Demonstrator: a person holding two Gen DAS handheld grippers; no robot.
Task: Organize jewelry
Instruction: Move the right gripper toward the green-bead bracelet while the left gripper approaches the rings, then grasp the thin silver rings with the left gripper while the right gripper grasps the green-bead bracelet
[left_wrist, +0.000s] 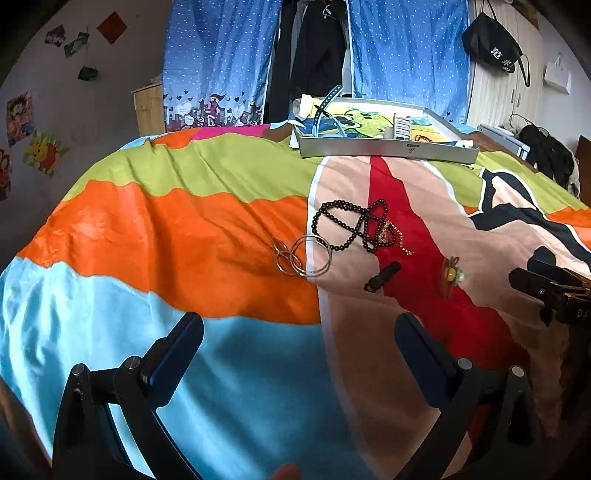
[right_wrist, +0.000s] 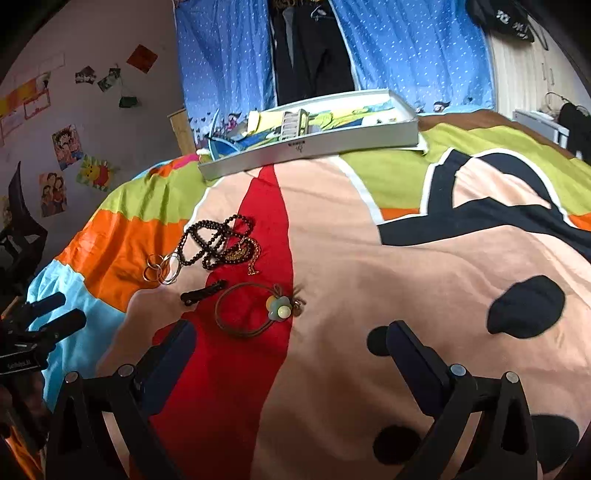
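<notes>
Black bag (left_wrist: 493, 42): white Chinese characters; tray (left_wrist: 388, 149) logo illegible

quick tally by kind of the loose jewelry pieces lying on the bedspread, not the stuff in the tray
Dark bead strands: 1 tangled bunch
Gold chain: 1
Silver rings: 1 linked cluster
Black hair clip: 1
Flower hair tie: 1
Total: 5

The right gripper (right_wrist: 291, 338) is held with its jaws wide apart above the bedspread (right_wrist: 406, 280) — nothing is gripped. Just ahead lie a hair tie (right_wrist: 255, 310), a black clip (right_wrist: 204, 291), dark beads (right_wrist: 218, 240) and silver rings (right_wrist: 162, 267). Further back a tray (right_wrist: 314, 146) is seen.
</notes>
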